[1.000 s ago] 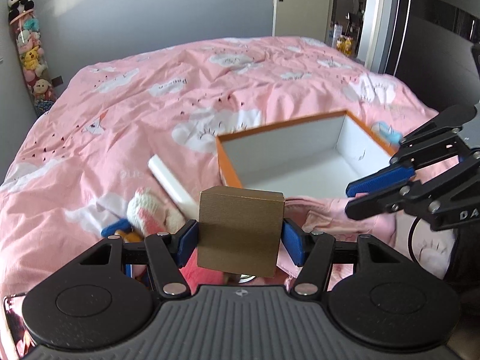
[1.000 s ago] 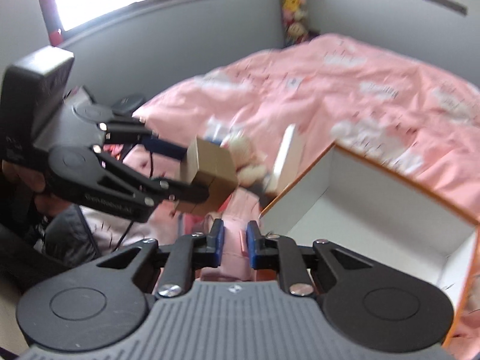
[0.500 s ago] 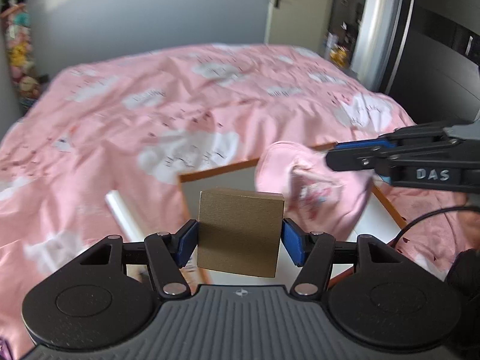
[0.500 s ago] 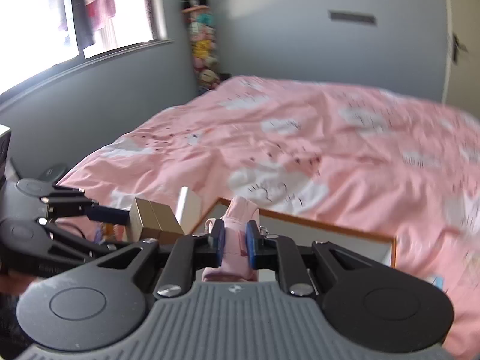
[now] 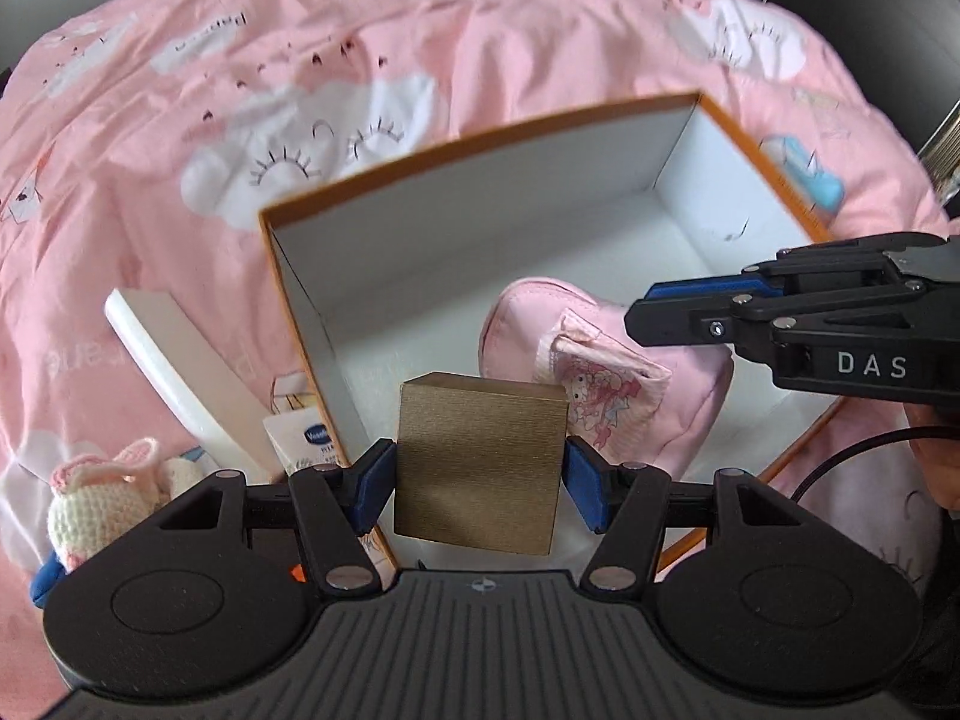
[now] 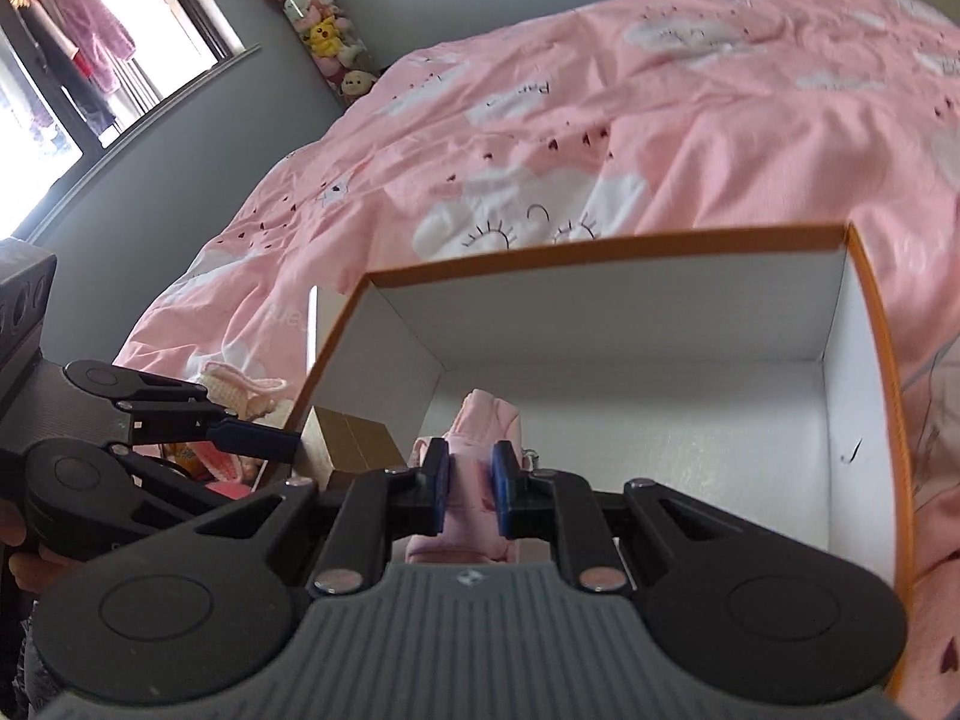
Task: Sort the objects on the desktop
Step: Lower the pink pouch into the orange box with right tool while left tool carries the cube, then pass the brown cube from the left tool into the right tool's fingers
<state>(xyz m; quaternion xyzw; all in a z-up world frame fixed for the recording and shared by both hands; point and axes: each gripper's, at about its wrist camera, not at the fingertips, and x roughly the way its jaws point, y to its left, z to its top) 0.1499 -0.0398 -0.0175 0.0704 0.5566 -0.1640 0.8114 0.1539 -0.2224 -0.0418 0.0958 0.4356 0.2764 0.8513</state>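
Left wrist view shows the left gripper [image 5: 480, 474] clamped on the gold block [image 5: 480, 462] over the box [image 5: 480, 138]. Right gripper [image 6: 471, 495] pinches the pink pouch [image 6: 480, 480] inside; both could bump and drop things.

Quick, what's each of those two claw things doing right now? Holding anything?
Left gripper: closed on the gold box.
Right gripper: closed on the pink pouch, over the orange-rimmed box.
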